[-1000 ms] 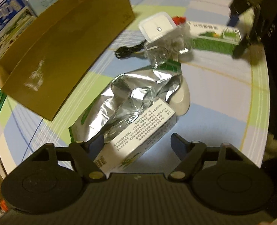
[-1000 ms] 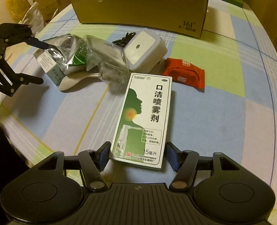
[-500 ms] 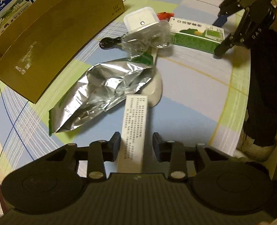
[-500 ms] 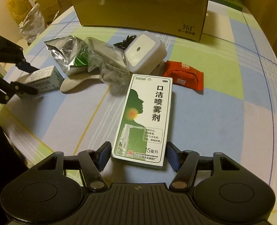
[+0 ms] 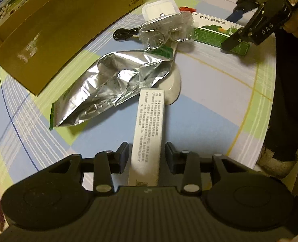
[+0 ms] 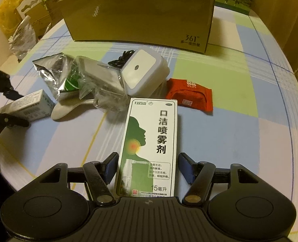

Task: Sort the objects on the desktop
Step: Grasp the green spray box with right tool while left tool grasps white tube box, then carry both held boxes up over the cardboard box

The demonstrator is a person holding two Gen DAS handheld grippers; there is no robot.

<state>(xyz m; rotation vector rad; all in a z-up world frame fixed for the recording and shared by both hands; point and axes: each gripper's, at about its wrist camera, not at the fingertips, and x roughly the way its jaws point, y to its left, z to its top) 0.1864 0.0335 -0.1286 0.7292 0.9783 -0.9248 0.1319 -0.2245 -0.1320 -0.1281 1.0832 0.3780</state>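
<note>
Clutter lies in front of the cardboard box [image 6: 140, 16] on the checked counter [image 6: 239, 137]: a crumpled foil bag [image 5: 112, 88], a clear plastic package [image 6: 102, 82], a white square device [image 6: 142, 74] with a black cable [image 5: 124, 34] beside it, and a red sachet [image 6: 189, 94] to the right of them. A white spoon-shaped piece [image 5: 173, 88] lies partly under the foil bag. Nearer to the person than this heap, the green-and-white spray box [image 6: 149, 147] lies flat between the right gripper [image 6: 149, 167] jaws, which stand narrowly apart, not touching it. Left of the heap, the left gripper [image 5: 146, 155] jaws stand just as close around a slim white carton [image 5: 149, 133] printed with small text; small gaps show on both sides.
</note>
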